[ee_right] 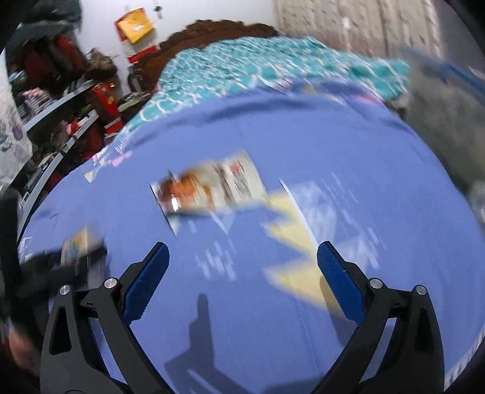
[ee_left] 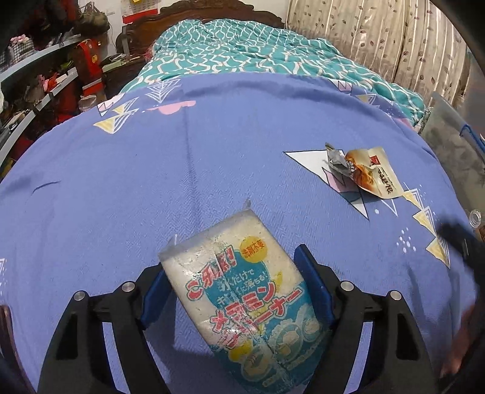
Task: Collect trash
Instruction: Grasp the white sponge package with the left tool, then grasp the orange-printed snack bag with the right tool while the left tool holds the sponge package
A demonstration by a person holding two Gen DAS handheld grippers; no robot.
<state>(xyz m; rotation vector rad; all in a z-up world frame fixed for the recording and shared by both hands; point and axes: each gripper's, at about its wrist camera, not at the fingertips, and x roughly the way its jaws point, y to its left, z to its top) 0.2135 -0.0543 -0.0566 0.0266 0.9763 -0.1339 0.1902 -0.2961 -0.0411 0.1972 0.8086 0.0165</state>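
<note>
My left gripper [ee_left: 233, 266] is shut on a white sponge pack with blue and red Japanese print [ee_left: 242, 291], held just above the blue bedsheet [ee_left: 121, 181]. A crumpled snack wrapper [ee_left: 363, 172] lies on the sheet to the far right of it. In the blurred right wrist view my right gripper [ee_right: 242, 254] is open and empty over the sheet, with the snack wrapper [ee_right: 209, 188] ahead of it and slightly left. The left gripper with the sponge pack [ee_right: 75, 245] shows at the left edge there.
A teal patterned quilt [ee_left: 242, 54] is bunched at the head of the bed by a dark wooden headboard [ee_left: 197, 9]. Cluttered shelves [ee_left: 39, 85] stand to the left. Curtains [ee_left: 379, 36] hang at the back right. A grey bag [ee_left: 448, 139] sits at the right bed edge.
</note>
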